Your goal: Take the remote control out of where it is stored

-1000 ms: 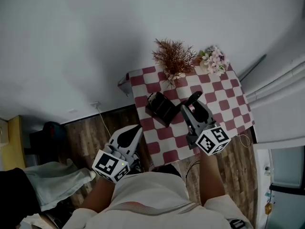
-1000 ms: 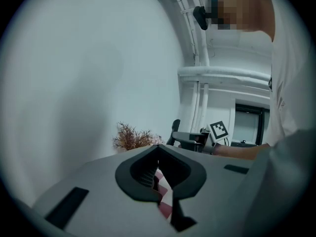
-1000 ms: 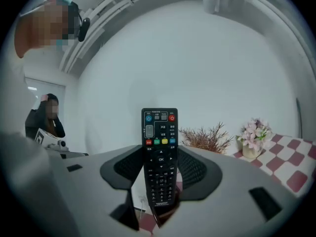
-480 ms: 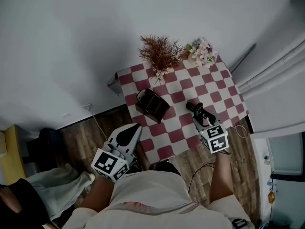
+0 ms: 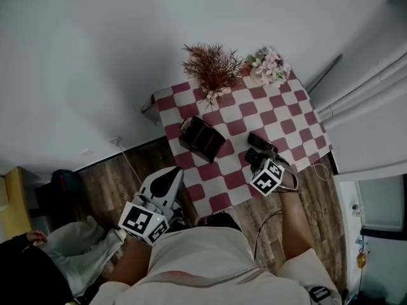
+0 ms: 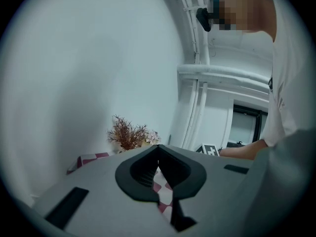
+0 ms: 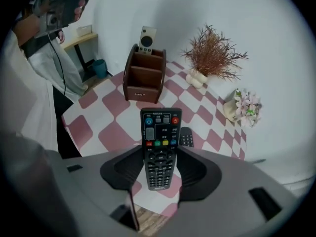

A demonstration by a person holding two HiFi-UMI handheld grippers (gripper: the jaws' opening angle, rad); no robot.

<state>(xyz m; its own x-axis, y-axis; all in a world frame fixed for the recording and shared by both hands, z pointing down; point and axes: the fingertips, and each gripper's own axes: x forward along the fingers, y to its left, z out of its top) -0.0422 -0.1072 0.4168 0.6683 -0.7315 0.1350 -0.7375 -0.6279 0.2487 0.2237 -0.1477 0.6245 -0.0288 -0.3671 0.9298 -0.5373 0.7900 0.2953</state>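
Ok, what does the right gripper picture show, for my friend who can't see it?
The right tool grips a black remote above a red-and-white checked table. Behind stand a brown wooden holder with a white remote sticking out, a dried plant and flowers.

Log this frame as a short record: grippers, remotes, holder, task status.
left gripper: shut, empty, beside the table
right gripper: shut on black remote, above the checkered table
wooden holder: upright, white remote sticking up at its back
second black remote: lying on the table
task status: black remote is out of the holder
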